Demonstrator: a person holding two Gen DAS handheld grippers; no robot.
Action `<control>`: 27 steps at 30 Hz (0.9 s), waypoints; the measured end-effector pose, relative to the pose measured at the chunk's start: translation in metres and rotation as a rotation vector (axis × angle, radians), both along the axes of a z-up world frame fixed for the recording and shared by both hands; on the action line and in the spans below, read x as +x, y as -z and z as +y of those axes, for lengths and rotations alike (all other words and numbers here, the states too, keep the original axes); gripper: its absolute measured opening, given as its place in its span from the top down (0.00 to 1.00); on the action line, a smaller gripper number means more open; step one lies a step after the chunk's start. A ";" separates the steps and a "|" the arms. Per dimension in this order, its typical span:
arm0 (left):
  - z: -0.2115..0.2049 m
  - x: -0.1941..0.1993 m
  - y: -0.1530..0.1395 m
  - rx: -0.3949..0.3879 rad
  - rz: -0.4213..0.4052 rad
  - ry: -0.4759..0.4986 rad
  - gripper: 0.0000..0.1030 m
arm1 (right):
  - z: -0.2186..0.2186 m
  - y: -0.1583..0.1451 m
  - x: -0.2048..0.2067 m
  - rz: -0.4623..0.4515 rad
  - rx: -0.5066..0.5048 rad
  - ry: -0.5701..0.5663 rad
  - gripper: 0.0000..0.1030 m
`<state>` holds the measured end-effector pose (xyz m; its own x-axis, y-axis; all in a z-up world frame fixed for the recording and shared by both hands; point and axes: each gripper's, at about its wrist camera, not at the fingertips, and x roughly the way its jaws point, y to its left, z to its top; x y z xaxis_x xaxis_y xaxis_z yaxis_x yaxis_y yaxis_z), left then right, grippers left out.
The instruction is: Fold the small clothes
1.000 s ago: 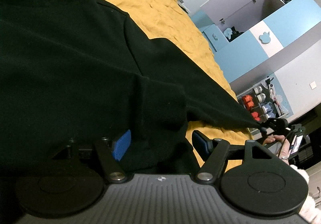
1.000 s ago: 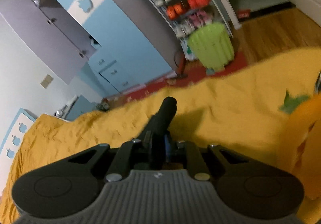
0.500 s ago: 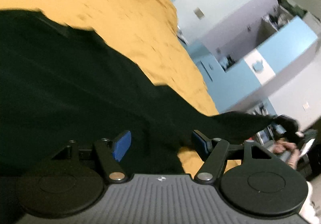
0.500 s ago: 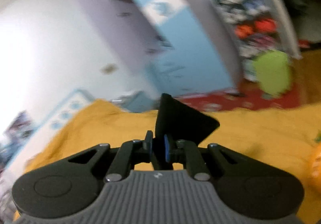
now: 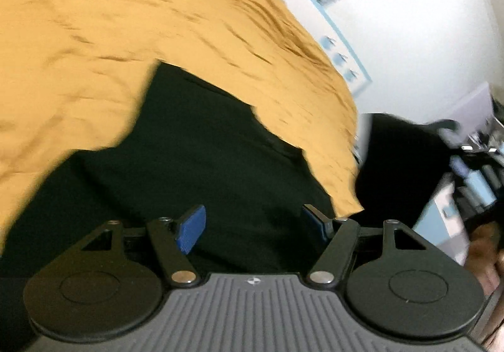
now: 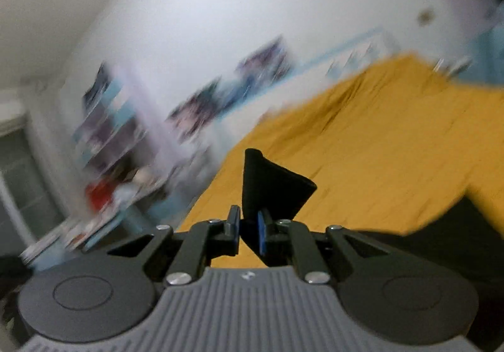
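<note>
The black garment lies spread on the bed, over the mustard-yellow bedsheet. In the left wrist view it fills the lower centre, and one portion of it rises off the bed toward the right edge of the frame.

The left gripper hangs over the garment with its jaws wide apart – the blue pads stand clear of each other, with dark fabric showing between them. Whether the pads touch the fabric cannot be told.

The right gripper has its jaws closed on a fold of the black garment. The pinched cloth stands up from the jaws as a dark wedge, raised above the bedsheet. More of the garment appears at the lower right of the right wrist view.

A small round emblem sits on the ribbed grey housing of the left gripper; no letters can be read on it. Posters on the white wall are blurred – no writing is legible.
</note>
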<state>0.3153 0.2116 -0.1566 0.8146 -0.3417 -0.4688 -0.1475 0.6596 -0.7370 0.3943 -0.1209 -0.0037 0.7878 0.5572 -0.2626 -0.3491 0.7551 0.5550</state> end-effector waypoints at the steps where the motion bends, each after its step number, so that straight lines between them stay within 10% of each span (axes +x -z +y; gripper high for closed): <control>1: 0.008 -0.002 0.004 0.003 0.009 -0.024 0.23 | 0.026 0.019 0.000 0.041 -0.006 -0.052 0.84; 4: 0.029 -0.006 0.016 -0.018 0.045 -0.084 0.23 | 0.072 0.064 -0.006 0.167 -0.074 -0.087 0.49; 18: 0.023 0.015 0.041 -0.145 0.052 -0.097 0.23 | -0.170 0.090 -0.044 0.331 0.051 0.268 0.42; 27: 0.015 0.037 0.055 -0.102 0.158 -0.175 0.25 | -0.216 0.115 -0.035 0.375 0.169 0.320 0.43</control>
